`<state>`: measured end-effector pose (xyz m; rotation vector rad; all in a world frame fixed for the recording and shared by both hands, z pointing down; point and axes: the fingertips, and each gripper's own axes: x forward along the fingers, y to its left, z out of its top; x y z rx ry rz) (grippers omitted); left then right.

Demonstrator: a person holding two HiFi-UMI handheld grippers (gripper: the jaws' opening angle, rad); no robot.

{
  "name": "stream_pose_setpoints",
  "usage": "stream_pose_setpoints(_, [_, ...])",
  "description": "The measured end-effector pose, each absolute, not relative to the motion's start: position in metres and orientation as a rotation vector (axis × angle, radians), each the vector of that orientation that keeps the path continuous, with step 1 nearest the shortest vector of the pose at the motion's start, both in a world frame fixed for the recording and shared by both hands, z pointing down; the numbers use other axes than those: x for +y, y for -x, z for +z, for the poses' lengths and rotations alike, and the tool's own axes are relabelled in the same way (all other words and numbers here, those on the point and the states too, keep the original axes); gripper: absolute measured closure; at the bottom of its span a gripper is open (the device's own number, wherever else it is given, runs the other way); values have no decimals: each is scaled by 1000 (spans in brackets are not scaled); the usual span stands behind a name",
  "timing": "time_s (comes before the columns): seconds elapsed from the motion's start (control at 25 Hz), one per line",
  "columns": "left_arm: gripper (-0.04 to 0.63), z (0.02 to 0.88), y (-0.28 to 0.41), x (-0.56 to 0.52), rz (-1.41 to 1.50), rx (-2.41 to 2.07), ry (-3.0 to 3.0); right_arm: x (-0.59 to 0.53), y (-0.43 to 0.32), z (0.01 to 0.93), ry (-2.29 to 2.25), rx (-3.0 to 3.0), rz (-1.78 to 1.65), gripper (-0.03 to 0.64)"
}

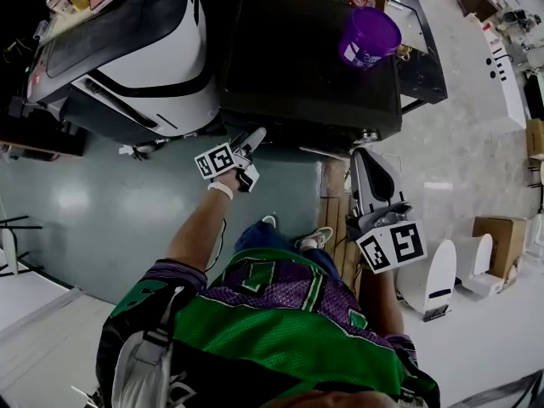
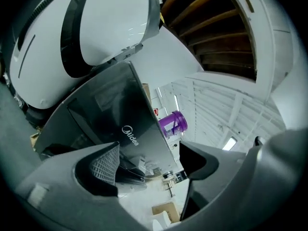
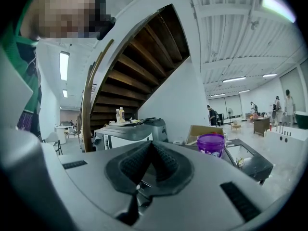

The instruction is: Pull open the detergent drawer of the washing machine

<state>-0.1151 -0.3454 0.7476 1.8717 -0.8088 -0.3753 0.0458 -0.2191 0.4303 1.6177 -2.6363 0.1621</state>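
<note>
Down by the person's green and purple shirt point(image 1: 280, 313), both arms reach forward, and two shoes point(image 1: 313, 239) stand on the grey-green floor point(image 1: 110, 211). The right gripper point(image 1: 364, 156) is the nearer one, held off the front right corner of the washing machine point(image 1: 306, 66) and not touching it. In the right gripper view, its jaws point(image 3: 151, 160) are pressed together with nothing between them. The left gripper point(image 1: 253, 137) is a bit farther out, right at the front edge of the washing machine, near its left corner. Its jaws point(image 2: 150, 160) stand wide apart and hold nothing; the dark front of the washing machine point(image 2: 110, 114) shows between them. The word "Midea" point(image 2: 131, 135) can be read in white on that dark front. The detergent drawer must be on that front side, but I cannot tell which part it is, and the head view hides it under the top edge. There is open floor on the person's left. A big white and black machine point(image 1: 144, 49) stands close against the washing machine's left side. A purple bucket point(image 1: 370, 34) sits on the back right corner of the top; its label is too small to read. Farther off are a brown box point(image 1: 501, 236), dark wooden stairs point(image 3: 139, 71) and a few people point(image 3: 288, 100) across the room.
</note>
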Motion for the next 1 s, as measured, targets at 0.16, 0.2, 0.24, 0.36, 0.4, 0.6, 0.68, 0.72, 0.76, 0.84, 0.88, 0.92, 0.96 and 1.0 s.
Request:
stream_pose_setpoints(0.16, [212,764,117,-359,-413,-814,-1836,-223,-51,433,-1610,-2621,152,615])
stream_pose_setpoints(0.2, [209,766,118,-362,-430,-814,-1828,-225,-54,435,-1611,-2619,155,615])
stream_pose_setpoints(0.24, [207,767,118,-364,-449,-812,-1821,-226,-56,436,-1615,-2617,158,615])
stream_pose_setpoints(0.36, [207,770,119,-366,-482,-792,-1811,-230,-61,440,-1626,-2626,162,615])
stream_pose_setpoints(0.4, [204,774,119,-365,-479,-785,-1803,-231,-62,441,-1628,-2631,163,615])
stream_pose_setpoints(0.6, [185,782,120,-372,-539,-783,-1740,-237,-66,451,-1617,-2640,180,615])
stream_pose_setpoints(0.68, [178,779,118,-376,-573,-768,-1724,-237,-67,454,-1609,-2632,177,615])
stream_pose_setpoints(0.72, [175,778,116,-379,-586,-759,-1718,-237,-68,454,-1611,-2626,173,615])
stream_pose_setpoints(0.76, [166,777,114,-381,-599,-752,-1712,-238,-70,454,-1614,-2623,172,615])
stream_pose_setpoints(0.84, [161,777,111,-387,-625,-749,-1701,-242,-73,455,-1618,-2625,179,615])
stream_pose_setpoints(0.88, [160,777,111,-389,-640,-751,-1694,-242,-73,455,-1618,-2625,182,615])
stream_pose_setpoints(0.92, [160,778,111,-391,-655,-752,-1685,-243,-73,456,-1616,-2624,184,615])
stream_pose_setpoints(0.96, [157,778,110,-392,-669,-753,-1677,-243,-74,457,-1616,-2622,186,615])
stream_pose_setpoints(1.0, [155,777,111,-392,-681,-754,-1669,-243,-75,457,-1617,-2620,187,615])
